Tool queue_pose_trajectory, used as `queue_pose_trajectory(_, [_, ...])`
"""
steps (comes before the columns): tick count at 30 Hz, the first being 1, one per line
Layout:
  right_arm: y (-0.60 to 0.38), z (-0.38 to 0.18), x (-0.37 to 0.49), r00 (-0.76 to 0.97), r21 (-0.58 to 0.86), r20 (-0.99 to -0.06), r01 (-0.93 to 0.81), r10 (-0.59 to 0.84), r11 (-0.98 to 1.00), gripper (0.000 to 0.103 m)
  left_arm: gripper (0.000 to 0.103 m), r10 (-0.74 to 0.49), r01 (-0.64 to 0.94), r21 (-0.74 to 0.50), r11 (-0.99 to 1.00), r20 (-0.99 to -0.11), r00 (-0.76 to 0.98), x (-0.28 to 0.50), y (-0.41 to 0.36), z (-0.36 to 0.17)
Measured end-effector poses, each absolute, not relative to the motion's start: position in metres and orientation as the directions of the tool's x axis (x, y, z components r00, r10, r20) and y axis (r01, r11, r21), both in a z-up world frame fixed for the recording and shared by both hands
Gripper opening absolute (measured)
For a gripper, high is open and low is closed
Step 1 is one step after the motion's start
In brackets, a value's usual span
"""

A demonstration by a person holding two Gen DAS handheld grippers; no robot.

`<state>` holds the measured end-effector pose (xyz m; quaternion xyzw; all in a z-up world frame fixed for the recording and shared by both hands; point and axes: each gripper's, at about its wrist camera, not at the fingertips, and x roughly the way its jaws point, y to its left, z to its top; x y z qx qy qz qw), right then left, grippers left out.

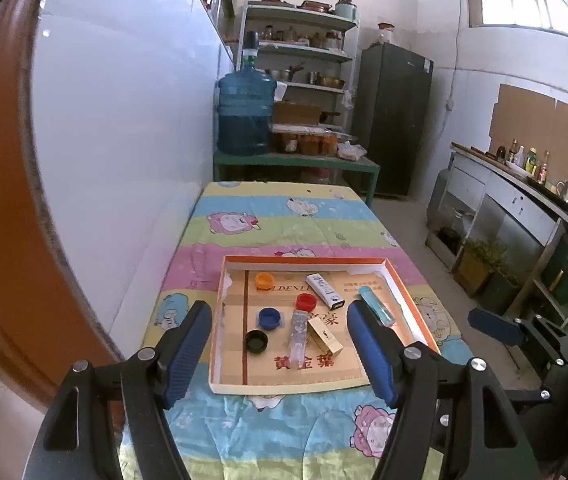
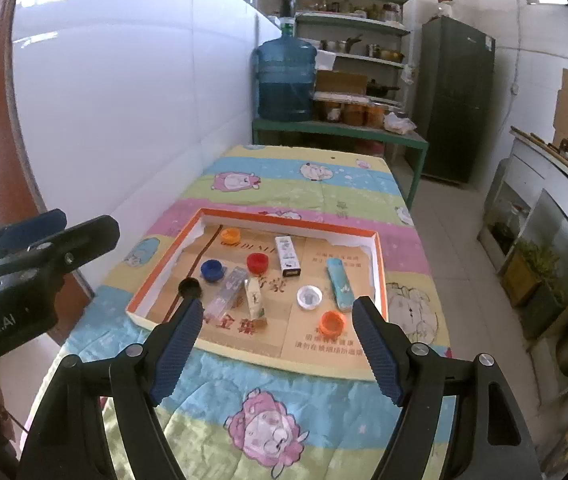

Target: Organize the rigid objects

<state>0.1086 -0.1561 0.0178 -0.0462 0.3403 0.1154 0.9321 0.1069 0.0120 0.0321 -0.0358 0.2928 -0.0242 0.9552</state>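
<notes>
Tray (image 2: 379, 264): on the quilted surface (image 2: 284, 184), holding scattered caps and small boxes for sorting.
Left hand-held gripper (image 1: 280, 356): spread wide, empty, hovering at the tray's near edge.
Right hand-held gripper (image 2: 278, 344): likewise wide, empty, poised above the tray.

Table (image 2: 323, 168) under striped cartoon quilt (image 2: 284, 188); on the quilt, a shallow orange-rimmed tray (image 2: 379, 264).
</notes>
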Motion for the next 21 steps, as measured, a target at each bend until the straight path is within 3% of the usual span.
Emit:
queue_pose_trajectory(7, [-0.158,0.022,0.086,0.747,-0.001,-0.643,-0.218,0.167,0.976,0.078,0.07,-0.001,-0.005,-0.009,1.0,-0.532,0.847,0.076,0.001,0.037])
queue_pose_trajectory(21, [-0.153,0.035,0.037,0.796,-0.033,-0.592,-0.185,0.13,0.982,0.078,0.07,-0.013,-0.013,-0.046,0.999,-0.512,0.859,0.043,0.002,0.042])
